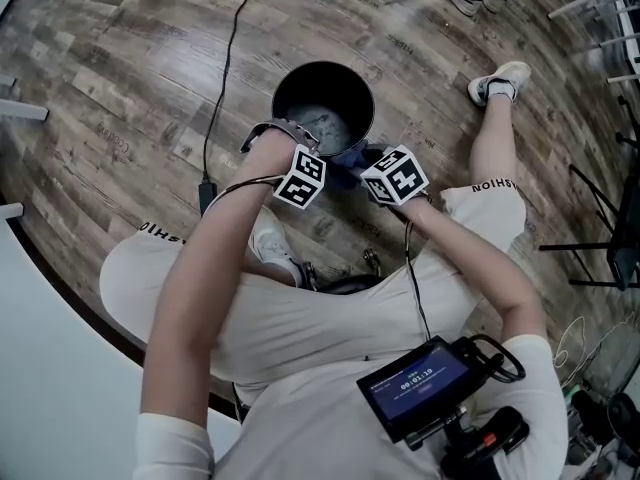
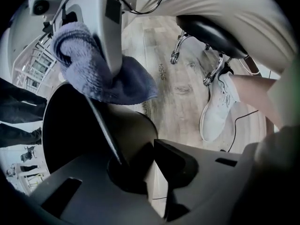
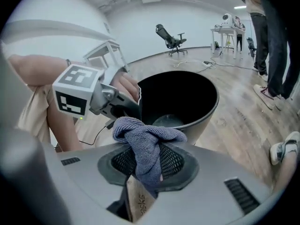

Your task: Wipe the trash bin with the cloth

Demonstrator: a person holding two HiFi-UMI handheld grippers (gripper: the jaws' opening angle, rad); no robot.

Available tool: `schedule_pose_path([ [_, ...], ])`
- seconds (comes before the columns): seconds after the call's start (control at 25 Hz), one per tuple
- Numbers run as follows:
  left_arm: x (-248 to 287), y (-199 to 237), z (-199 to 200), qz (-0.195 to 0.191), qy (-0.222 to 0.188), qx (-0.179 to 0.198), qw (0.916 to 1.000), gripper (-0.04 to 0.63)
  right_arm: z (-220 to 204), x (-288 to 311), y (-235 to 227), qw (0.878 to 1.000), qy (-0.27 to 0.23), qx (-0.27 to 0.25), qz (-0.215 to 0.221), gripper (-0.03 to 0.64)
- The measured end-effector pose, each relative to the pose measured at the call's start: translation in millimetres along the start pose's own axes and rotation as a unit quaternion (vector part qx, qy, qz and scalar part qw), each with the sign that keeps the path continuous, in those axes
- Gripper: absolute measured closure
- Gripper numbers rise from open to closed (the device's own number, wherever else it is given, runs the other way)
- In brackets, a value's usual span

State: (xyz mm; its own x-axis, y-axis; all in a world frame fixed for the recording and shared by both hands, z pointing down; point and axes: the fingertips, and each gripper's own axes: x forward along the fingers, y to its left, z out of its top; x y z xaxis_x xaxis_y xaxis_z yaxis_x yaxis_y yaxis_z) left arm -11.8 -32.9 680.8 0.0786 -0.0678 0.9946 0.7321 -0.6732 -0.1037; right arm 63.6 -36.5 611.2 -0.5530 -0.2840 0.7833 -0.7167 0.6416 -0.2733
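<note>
**Position of the work item.** The trash bin (image 1: 322, 65) is standing upright on the wood floor (image 1: 120, 58), mouth up, directly ahead of the seated person. Its long axis is running vertically. The inner wall is therefore lying open to an approach from above, and the outer wall to one from the side.

**Left gripper.** The left gripper (image 2: 145, 161) is pointing straight down and clamping the near rim of the bin. In the left gripper view, the thin wall is running down into the gap between the two jaws. One jaw appears to be sitting inside the bin and the other outside. This gripper is probably acting as the anchor, keeping the bin from sliding or tipping.

**Right gripper.** The right gripper (image 3: 147, 162) is gripping the blue-grey cloth (image 3: 140, 135). Its jaws are pressing on the bunched middle, and a knot of fabric is projecting past the tips.

**Governing relation.** The cloth is sitting just beside the near rim, to the right of the left gripper and slightly above rim level. No view is showing whether it is touching the bin. From the right gripper, the mouth of the bin is lying ahead and below, and the gripper is angling down toward it.

The left gripper is the nearer one, being on the bin itself, but the right one is carrying the cloth. The wipe is therefore likely calling for a forward and downward stroke along the vertical wall.
</note>
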Motion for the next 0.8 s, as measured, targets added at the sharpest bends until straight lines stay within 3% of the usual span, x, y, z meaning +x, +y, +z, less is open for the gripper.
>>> schedule_pose_path([
  [0.56,0.6,12.5,14.1,0.002,-0.022,-0.032,0.9992,0.543,-89.9,129.4,-57.3,0.993,0.117,-0.030,-0.013,0.508],
  [0.8,2.0,14.8,16.0,0.004,-0.024,-0.040,0.9989,0.541,-119.8,166.3,-73.5,0.993,0.111,-0.022,-0.044,0.508],
])
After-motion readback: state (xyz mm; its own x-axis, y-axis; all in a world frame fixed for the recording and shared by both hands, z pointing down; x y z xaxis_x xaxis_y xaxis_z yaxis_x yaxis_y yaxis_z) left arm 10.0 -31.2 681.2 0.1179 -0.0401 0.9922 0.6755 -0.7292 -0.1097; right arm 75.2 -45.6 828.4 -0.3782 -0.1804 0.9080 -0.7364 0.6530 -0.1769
